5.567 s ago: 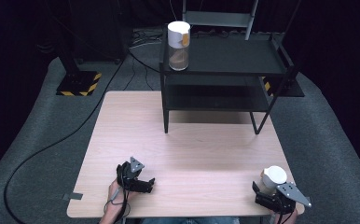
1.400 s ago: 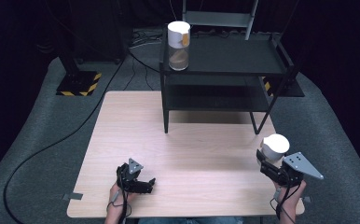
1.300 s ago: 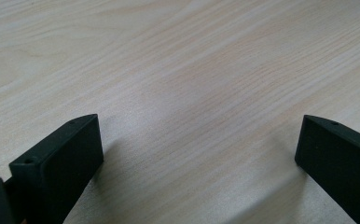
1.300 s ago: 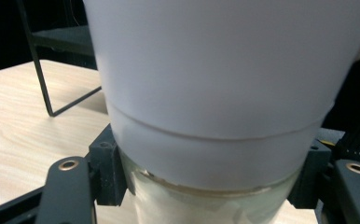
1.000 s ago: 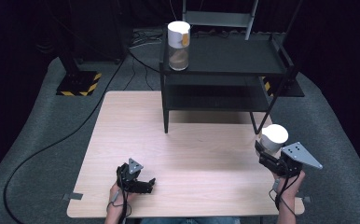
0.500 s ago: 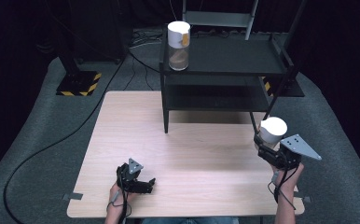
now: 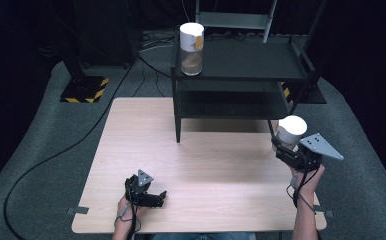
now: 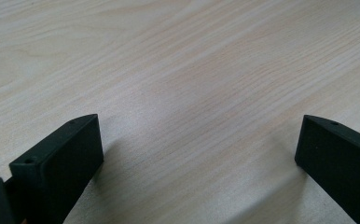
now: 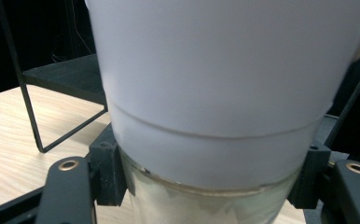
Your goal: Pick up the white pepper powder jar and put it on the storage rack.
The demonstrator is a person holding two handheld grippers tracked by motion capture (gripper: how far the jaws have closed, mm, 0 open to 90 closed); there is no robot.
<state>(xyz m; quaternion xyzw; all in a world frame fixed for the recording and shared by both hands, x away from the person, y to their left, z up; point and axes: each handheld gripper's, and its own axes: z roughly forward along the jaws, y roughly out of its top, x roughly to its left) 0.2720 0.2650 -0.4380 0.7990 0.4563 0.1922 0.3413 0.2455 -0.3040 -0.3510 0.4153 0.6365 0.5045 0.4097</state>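
1. Where the worktop meets its right edge, the right gripper is held above the surface, close to the far right corner, by the person's right hand.
2. Its fingers are clenched on a jar with a white lid; in the right gripper view the two black pads press the clear glass body from either side, just below the lid's lower rim.
3. The held jar stands upright in the grip, clear of the worktop, just in front of the right front leg of the black shelf unit.
4. The grey three-cornered plate on the right gripper points toward the worktop's right edge.
5. A second jar with a white lid stands upright on the top shelf of the shelf unit, at that shelf's left front corner; it carries an orange mark on its lid and a brownish content in its lower part.
6. The left gripper lies low near the worktop's near edge, left of centre, with the person's left hand behind it.
7. Its fingers are released: in the left gripper view they stand wide apart with bare wood grain between them.
8. A black cable runs across the grey floor beyond the worktop's left edge.
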